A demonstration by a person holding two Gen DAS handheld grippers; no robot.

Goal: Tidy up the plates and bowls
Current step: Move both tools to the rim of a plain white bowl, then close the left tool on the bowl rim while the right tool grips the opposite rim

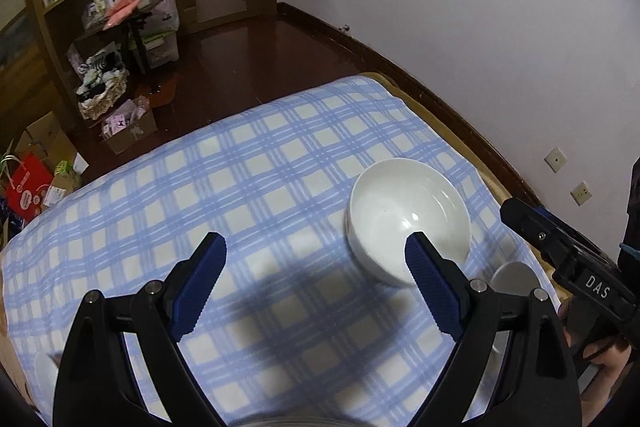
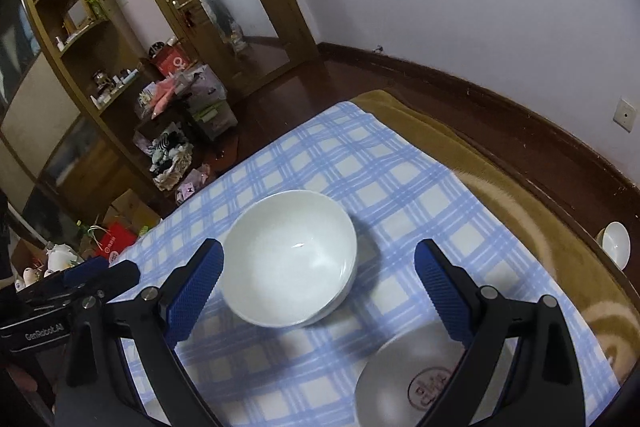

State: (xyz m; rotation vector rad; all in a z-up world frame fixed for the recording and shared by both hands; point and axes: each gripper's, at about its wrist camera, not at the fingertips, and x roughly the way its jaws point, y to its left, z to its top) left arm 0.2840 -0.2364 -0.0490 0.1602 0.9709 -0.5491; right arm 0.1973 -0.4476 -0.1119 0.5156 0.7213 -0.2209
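Observation:
A white bowl [image 1: 406,215] stands on the blue checked cloth [image 1: 256,179]; it looks like two nested bowls in the right wrist view [image 2: 290,263]. My left gripper [image 1: 316,251] is open and empty above the cloth, its right finger just in front of the bowl. My right gripper [image 2: 318,263] is open and empty, jaws wide on either side of the bowl and short of it. A white plate with a red stamp [image 2: 416,379] lies near my right gripper. A small white dish [image 2: 616,245] sits at the far right edge.
The right gripper's body [image 1: 568,259] shows at the right of the left wrist view, and the left gripper's body [image 2: 72,287] at the left of the right view. A brown blanket [image 2: 520,195] lies under the cloth. Shelves and boxes [image 1: 100,39] stand beyond the table.

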